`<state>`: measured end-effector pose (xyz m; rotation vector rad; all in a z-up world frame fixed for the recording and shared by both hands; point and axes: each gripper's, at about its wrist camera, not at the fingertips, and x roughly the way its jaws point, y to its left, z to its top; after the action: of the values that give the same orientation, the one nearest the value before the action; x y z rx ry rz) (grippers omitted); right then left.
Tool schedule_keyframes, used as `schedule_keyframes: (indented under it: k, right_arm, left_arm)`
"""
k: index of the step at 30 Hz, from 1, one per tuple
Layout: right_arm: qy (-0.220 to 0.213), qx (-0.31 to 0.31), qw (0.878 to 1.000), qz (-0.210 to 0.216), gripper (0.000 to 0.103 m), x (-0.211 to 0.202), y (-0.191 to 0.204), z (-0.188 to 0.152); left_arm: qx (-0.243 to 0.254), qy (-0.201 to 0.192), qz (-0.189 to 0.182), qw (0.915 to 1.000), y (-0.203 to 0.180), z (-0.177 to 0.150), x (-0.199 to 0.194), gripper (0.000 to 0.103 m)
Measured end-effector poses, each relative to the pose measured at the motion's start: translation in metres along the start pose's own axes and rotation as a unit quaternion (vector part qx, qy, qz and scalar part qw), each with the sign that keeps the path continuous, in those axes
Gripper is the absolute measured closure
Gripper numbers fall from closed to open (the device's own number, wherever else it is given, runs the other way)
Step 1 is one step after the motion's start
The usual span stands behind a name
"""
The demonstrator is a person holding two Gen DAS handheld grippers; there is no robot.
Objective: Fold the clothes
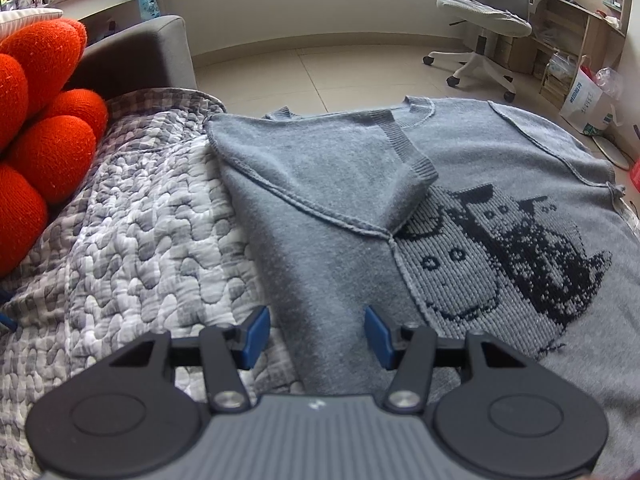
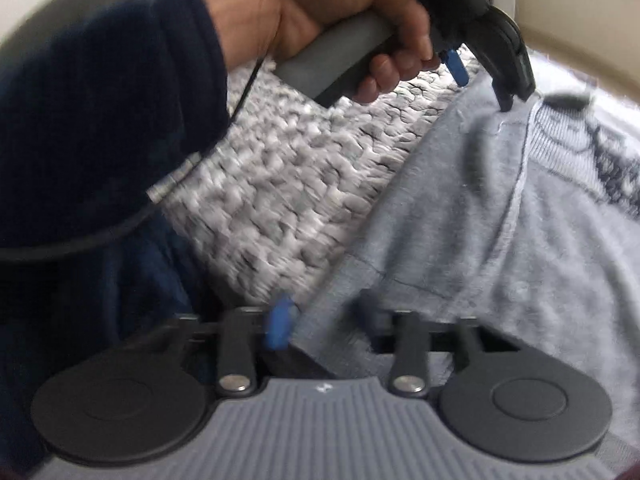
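Left wrist view. The work surface is a quilted cover (image 1: 132, 216) in a grey-and-white check, puckered in a pebble-like relief. It lies on a grey upholstered sofa (image 1: 148, 50). An orange cushion (image 1: 38, 120) of rounded knitted lobes sits at the left edge. Beyond is a pale tiled floor (image 1: 320, 72), a white wall, a grey-and-white office chair (image 1: 486, 12) on castors, a wooden shelving unit (image 1: 576, 36) and a white paper bag (image 1: 586, 100).

The sweater (image 1: 520, 168) is grey fine knit with ribbed collar and cuffs and a dark knitted cat motif on the chest. It lies flat on the cover, one sleeve (image 1: 320, 168) folded inward across the chest.

The left gripper (image 1: 317, 330) has black linkage arms and blue pads. Its jaws stand apart, roughly half spread, over the sweater's side; the pads press on nothing.

Right wrist view. The picture is motion-blurred. The same cover (image 2: 280, 184) and sweater (image 2: 480, 216) fill the frame. A hand (image 2: 340, 20) in a dark blue sleeve (image 2: 100, 100) holds the left gripper's grey handle, a black cable trailing from it.

The right gripper (image 2: 326, 324) has the sweater's ribbed hem (image 2: 332, 320) between its pads. Whether the pads clamp it cannot be told through the blur.
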<state>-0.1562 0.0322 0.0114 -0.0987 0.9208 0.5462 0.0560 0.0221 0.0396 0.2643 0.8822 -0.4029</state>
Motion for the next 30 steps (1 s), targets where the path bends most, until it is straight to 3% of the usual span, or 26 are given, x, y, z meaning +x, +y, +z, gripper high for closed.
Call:
schedule_keyframes:
  k: [1,7,14,19,21,23,25,29,30]
  right_arm:
    - [0.002,-0.01,1.0,-0.016,0.092,0.0,0.003,-0.001]
    - [-0.024,0.036,0.999,0.018,0.094,-0.013,0.001,0.0]
    - [-0.002,0.049,0.999,0.023,0.091,0.005,0.001,-0.002]
    - [-0.052,0.082,0.994,0.054,0.087,-0.018,-0.013,-0.001]
    - [-0.059,0.108,0.991,0.043,0.087,-0.021,-0.024,-0.001]
    - [-0.039,0.134,0.99,0.028,0.087,-0.015,-0.036,-0.003]
    - [-0.03,0.153,0.988,0.022,0.087,-0.013,-0.044,-0.006]
    - [-0.095,0.205,0.974,0.018,0.082,-0.046,-0.08,-0.001]
    - [-0.113,0.228,0.967,0.006,0.071,-0.057,-0.095,0.001]
  left_arm:
    - [0.002,0.0,0.0,1.0,0.0,0.0,0.0,0.049]
    - [0.003,0.002,-0.004,1.0,0.001,-0.001,0.0,0.049]
    - [0.01,0.001,0.001,1.0,-0.001,-0.002,0.001,0.046]
    - [-0.011,-0.017,-0.009,0.9998,0.001,0.002,-0.007,0.047]
    - [-0.029,-0.027,-0.025,0.9989,0.002,0.004,-0.011,0.05]
    - [-0.047,-0.032,-0.039,0.9976,0.001,0.006,-0.012,0.052]
    - [-0.04,-0.024,-0.034,0.9983,-0.007,0.007,-0.006,0.052]
    - [-0.019,-0.013,-0.021,0.9995,-0.023,0.01,0.003,0.052]
    - [-0.03,-0.016,-0.024,0.9991,-0.021,0.012,0.003,0.052]
